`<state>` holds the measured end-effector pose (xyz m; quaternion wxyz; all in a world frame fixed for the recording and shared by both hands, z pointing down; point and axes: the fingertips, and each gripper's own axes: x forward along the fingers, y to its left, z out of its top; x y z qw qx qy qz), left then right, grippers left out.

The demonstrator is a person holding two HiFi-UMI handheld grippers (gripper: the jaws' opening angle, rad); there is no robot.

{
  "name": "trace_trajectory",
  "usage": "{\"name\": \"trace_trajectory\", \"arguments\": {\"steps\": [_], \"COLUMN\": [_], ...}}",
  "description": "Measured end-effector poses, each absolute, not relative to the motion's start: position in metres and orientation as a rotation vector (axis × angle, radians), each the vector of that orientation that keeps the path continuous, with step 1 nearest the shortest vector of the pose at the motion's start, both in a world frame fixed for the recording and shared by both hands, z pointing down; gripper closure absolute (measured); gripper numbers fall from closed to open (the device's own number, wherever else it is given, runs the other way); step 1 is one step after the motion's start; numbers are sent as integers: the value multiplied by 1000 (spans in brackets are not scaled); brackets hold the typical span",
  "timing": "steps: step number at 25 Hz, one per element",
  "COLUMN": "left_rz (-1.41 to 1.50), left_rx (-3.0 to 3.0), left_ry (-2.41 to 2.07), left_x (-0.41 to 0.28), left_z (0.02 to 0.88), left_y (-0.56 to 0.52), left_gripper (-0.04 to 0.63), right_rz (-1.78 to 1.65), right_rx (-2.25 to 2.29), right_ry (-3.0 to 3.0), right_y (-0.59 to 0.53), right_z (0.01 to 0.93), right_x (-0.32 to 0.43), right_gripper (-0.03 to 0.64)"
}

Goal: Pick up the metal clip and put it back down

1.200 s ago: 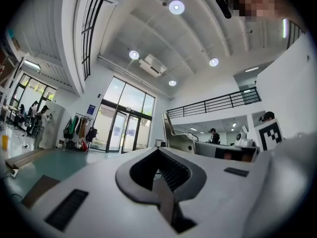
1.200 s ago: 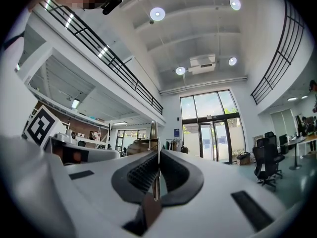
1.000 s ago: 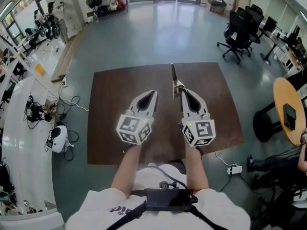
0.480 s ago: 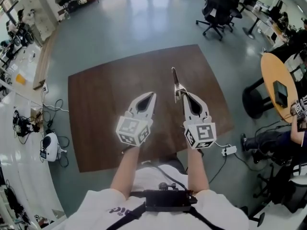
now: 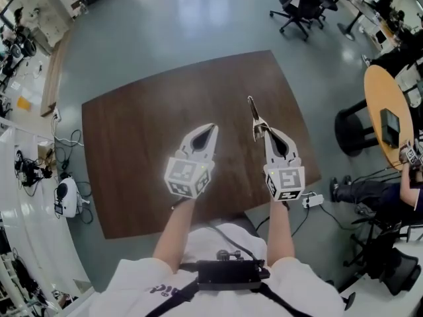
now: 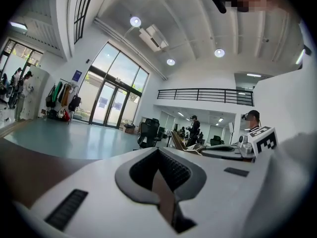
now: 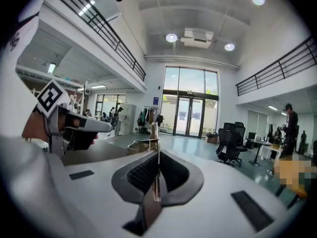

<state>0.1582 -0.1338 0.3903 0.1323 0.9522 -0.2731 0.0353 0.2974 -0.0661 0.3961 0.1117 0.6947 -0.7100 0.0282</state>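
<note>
The right gripper (image 5: 267, 131) was over the right half of the brown table (image 5: 132, 144). Its fingers were closed tight on the near end of the metal clip (image 5: 254, 114). The clip stuck out past the fingertips toward the table's far edge, held above the tabletop. In the right gripper view the thin clip stood edge-on between the pressed pads, with a wire loop showing just beyond them. The left gripper (image 5: 212, 127) hovered over the table's middle, beside the right one. Its fingers were closed together with nothing between them.
</note>
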Motion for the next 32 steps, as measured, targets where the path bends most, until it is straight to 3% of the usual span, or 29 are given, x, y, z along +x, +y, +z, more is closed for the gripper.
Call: {"name": "trace_trajectory", "arguments": {"steps": [12,32], "left_rz": [194,324], "left_rx": [2627,2445], "left_ry": [-900,-1060], "left_x": [192,207], "left_z": [453,575], "left_y": [-195,-292], "left_gripper": [586,586], "right_rz": [72,-323], "right_rx": [1607,889], "right_ry": [-2124,-2129], "right_y": [-153,-312], "right_z": [483,649], "right_x": [336,339], "right_gripper": [601,601]}}
